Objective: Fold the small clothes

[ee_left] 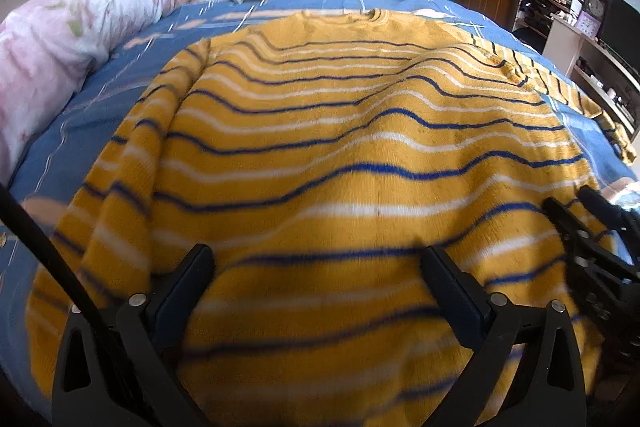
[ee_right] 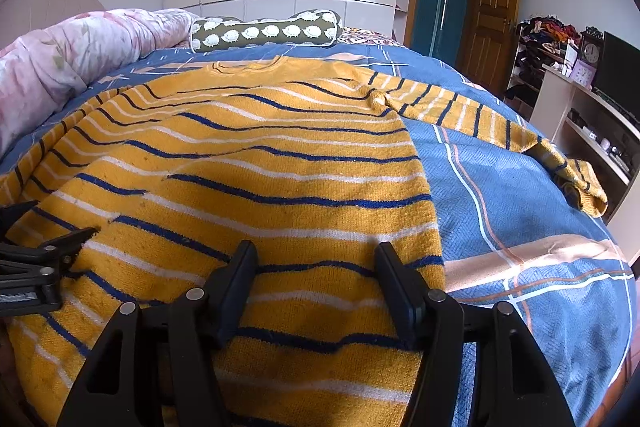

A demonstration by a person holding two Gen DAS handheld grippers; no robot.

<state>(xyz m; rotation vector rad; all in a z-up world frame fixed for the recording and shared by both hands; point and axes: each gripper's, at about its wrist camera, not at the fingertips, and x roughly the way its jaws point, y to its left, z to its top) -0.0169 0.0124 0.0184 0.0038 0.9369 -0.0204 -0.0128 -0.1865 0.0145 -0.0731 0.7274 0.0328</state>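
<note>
A bed (ee_right: 520, 187) with a blue plaid cover fills both views, and a yellow sweater (ee_left: 340, 163) with blue and white stripes lies spread flat across it, collar toward 12 o'clock and hem toward 6 o'clock under both cameras. In the right wrist view its body takes the centre and left, its side edge running from 12 down to about 5 o'clock, while one sleeve (ee_right: 480, 115) stretches away toward 2 o'clock, cuff crumpled near the bed's edge. The other sleeve (ee_left: 132, 155) lies folded along the body at 9 o'clock in the left wrist view. A rolled pink floral quilt (ee_left: 68, 39) sits at 10 o'clock, touching the blue cover. A green bolster pillow (ee_right: 264, 33) with white sheep lies at 12 o'clock beyond the collar. The left gripper (ee_left: 316, 271) hovers at the hem with jaws released and spread wide, nothing between them. The right gripper (ee_right: 316, 267) is near the hem's corner, jaws likewise parted with nothing held.
</note>
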